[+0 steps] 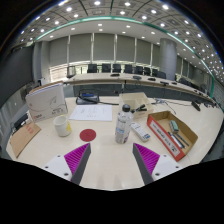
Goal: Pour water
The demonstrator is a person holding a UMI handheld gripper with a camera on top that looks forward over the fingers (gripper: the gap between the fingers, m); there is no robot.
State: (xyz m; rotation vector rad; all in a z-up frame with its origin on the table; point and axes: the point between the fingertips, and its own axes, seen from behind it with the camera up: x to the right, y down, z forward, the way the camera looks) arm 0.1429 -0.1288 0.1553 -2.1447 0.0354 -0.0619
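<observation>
The gripper (112, 160) is released, its two magenta-padded fingers (77, 156) spread apart with nothing between them, held above a pale beige table (108, 170). A clear plastic water bottle with a white cap (123, 126) stands upright on the table beyond the fingers. A round red coaster (88, 134) lies flat to its left; further left stands a cream-coloured cup (63, 125). To the bottle's right sits a shallow cardboard tray (170, 133).

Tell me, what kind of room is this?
Probably a conference room: a long curved desk with a row of chairs behind it, and recessed ceiling lights. The open claw points at a bottle.
</observation>
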